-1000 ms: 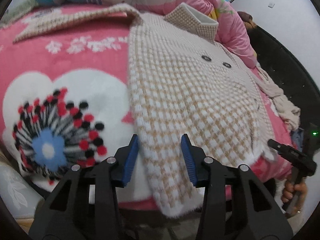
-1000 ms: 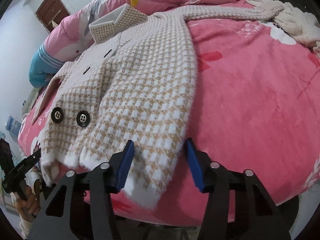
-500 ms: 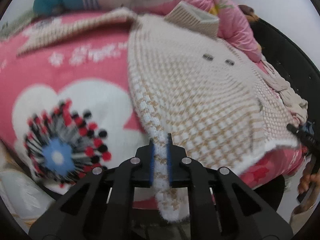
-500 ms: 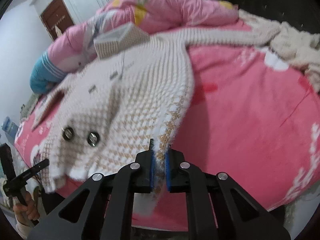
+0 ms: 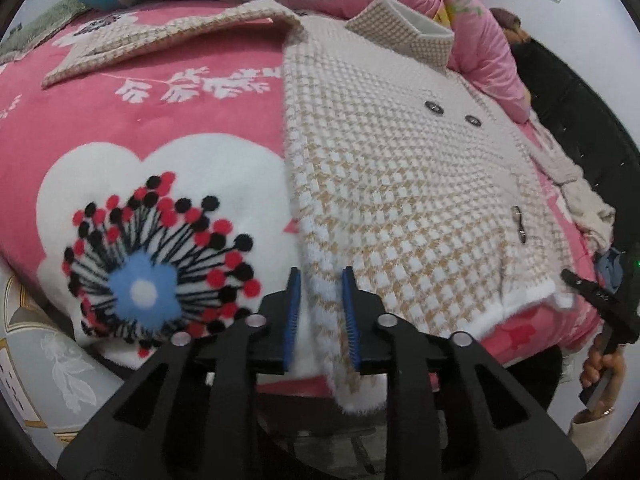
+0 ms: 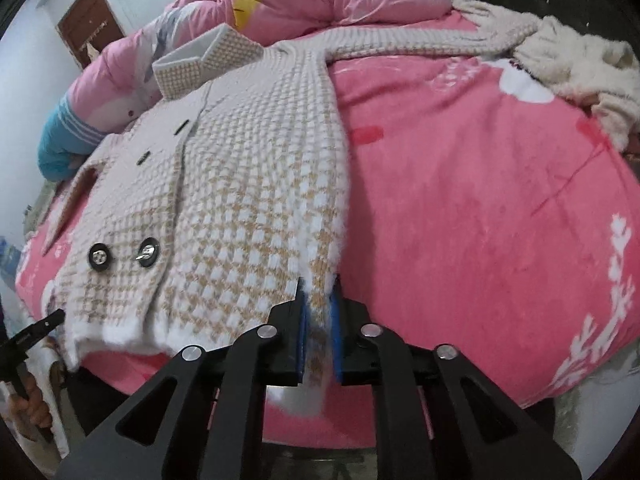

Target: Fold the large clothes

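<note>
Houndstooth coat [image 5: 400, 184] lies flat at bed's near edge on pink blanket [image 6: 480, 184]. Left gripper [image 5: 319, 314] and right gripper [image 6: 318, 330] opening, narrow, hem corners between pads. No readable writing.

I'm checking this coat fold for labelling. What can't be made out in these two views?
- Coat hem corners: both wrist views, hidden below the gripper fingers.
- Coat's underside: hidden against the blanket.
- Left sleeve cuff: left wrist view, smeared near the fisheye rim.

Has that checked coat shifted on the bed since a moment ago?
Yes. The houndstooth coat has shifted: its hem corner now hangs lower over the edge of the pink blanket than it did half a second ago, between the left gripper's opening jaws.
</note>
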